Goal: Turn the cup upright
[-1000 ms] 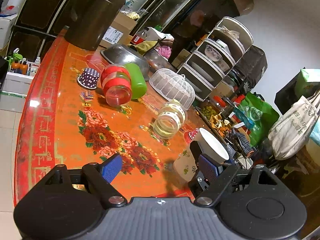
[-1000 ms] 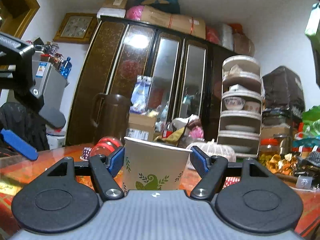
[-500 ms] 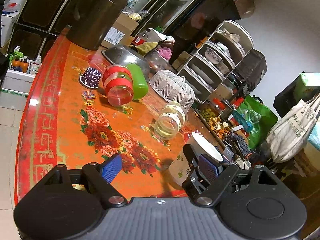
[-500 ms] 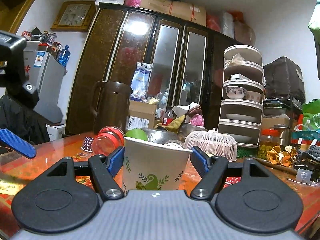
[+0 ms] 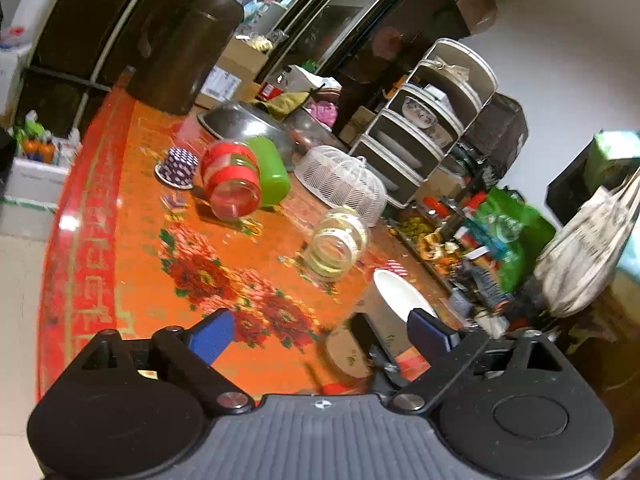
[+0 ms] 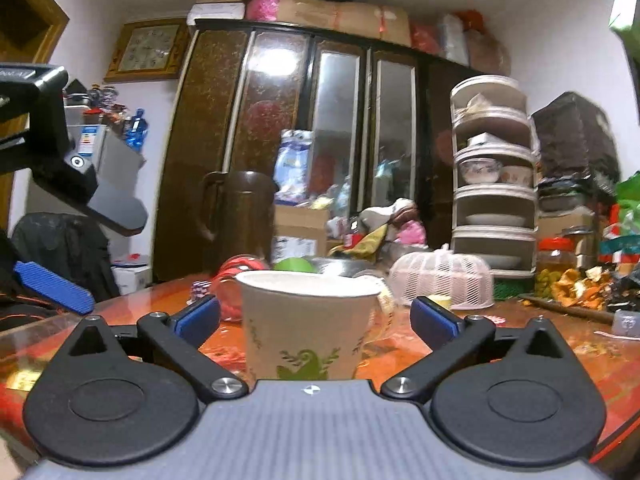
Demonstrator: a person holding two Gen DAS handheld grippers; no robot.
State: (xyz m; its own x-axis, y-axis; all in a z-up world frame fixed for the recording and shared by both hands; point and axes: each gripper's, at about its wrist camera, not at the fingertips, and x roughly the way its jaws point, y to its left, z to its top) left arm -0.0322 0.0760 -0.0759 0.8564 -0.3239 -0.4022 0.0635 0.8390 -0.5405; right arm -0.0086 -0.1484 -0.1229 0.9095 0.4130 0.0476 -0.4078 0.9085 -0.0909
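The paper cup [image 6: 306, 332] stands upright, mouth up, on the orange floral table [image 5: 132, 248], so the flip itself looks done and the step in hand appears to be the release. The right gripper [image 6: 316, 318] sits low and level at table height with its blue pads [image 6: 198, 316] spread wide on either side of the cup; there is a clear gap at each wall, so the jaws are open and holding nothing. The next move, as I judge it, calls for drawing that gripper straight back toward the near edge without clipping the light cup, which would tip easily. The left gripper [image 5: 320, 332] hovers higher at the left, tilted down over the table, its jaws also spread wide and empty. From its view the cup [image 5: 384, 312] is near the right side, partly hidden behind the right tool.
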